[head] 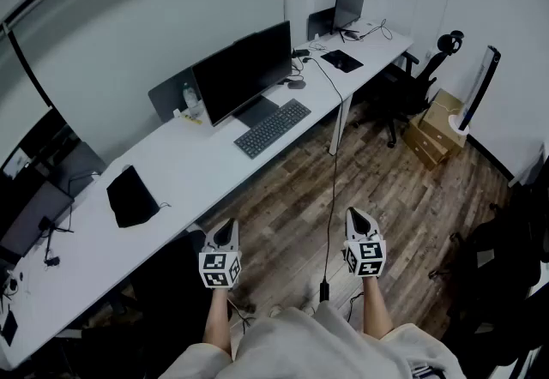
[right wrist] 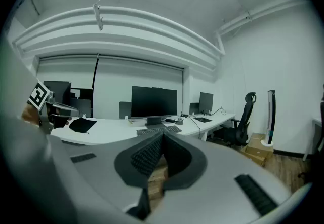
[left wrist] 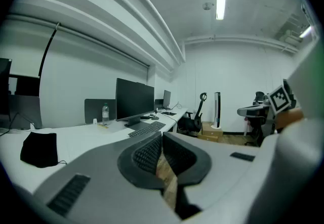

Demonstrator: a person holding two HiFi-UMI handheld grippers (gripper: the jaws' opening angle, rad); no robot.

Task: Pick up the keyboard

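Observation:
A dark grey keyboard (head: 273, 128) lies on the long white desk (head: 189, 171), in front of a black monitor (head: 243, 70). It also shows in the left gripper view as the keyboard (left wrist: 147, 128) and in the right gripper view as the keyboard (right wrist: 158, 129). My left gripper (head: 225, 234) and right gripper (head: 359, 219) hover over the wooden floor, well short of the desk. Both are shut with nothing between the jaws. In its own view each of them, left gripper (left wrist: 161, 139) and right gripper (right wrist: 162, 139), has its pads pressed together at the tips.
A black pouch (head: 131, 195) lies on the desk at the left. A second monitor (head: 349, 7) and a black mat (head: 341, 61) are at the desk's far end. An office chair (head: 420, 77), cardboard boxes (head: 437, 124) and a hanging cable (head: 334, 189) stand to the right.

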